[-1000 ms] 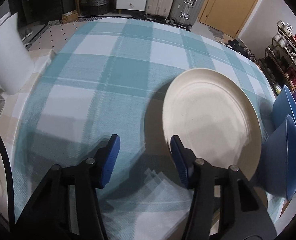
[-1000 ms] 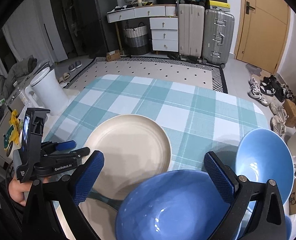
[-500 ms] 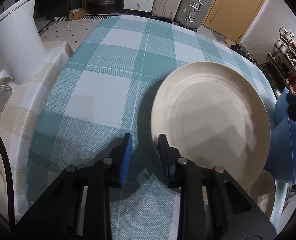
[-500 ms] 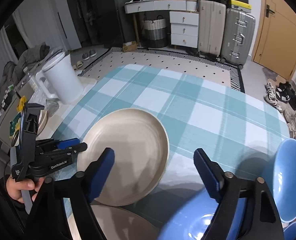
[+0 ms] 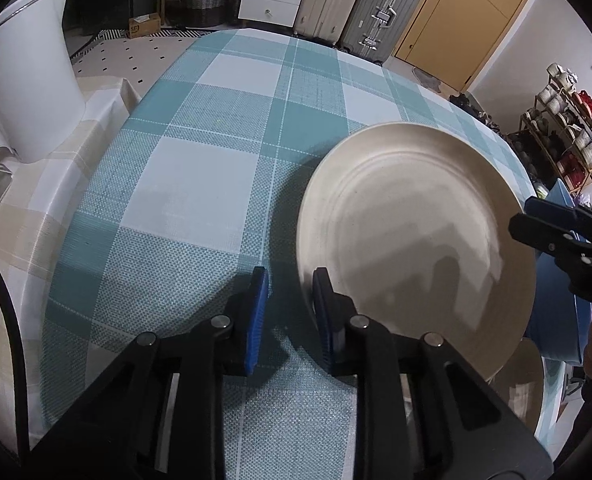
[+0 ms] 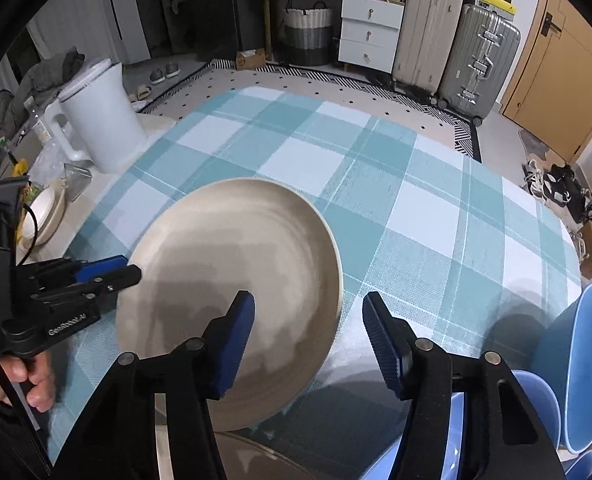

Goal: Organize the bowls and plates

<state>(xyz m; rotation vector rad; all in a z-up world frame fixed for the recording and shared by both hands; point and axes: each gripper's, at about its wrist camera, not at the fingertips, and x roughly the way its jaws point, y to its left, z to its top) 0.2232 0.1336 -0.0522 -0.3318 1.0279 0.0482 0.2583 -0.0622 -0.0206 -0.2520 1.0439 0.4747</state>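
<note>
Looking down the left gripper (image 5: 290, 304), the blue pads are close together and closing a touch, with the near left rim of the cream plate (image 5: 411, 236) sitting between them. The plate edge passes behind the right pad, and a sliver of dark gap shows beside the left one, so I honestly can't tell if they're pinching the rim. From the right-hand camera that gripper (image 6: 130, 270) has its tips right at the plate's left edge (image 6: 232, 280), and a hand (image 6: 28, 376) wraps its handle at the lower left.

The plate looks tilted, its near side raised off the teal checked tablecloth (image 6: 415, 216) and casting a shadow. A second cream plate (image 6: 232, 460) peeks out under it at the near edge of the table.

The right gripper (image 6: 307, 332) has its jaws well apart but closing. The plate's right rim lies between them, with the left pad over the plate and the right pad out over the cloth; neither pad touches it as far as I can see.

Blue bowls (image 6: 587, 364) are on the right side, one standing on edge and others near it at the bottom right. A white kettle (image 6: 104, 120) stands off to the far left, on a beige cloth beside the checked one.
</note>
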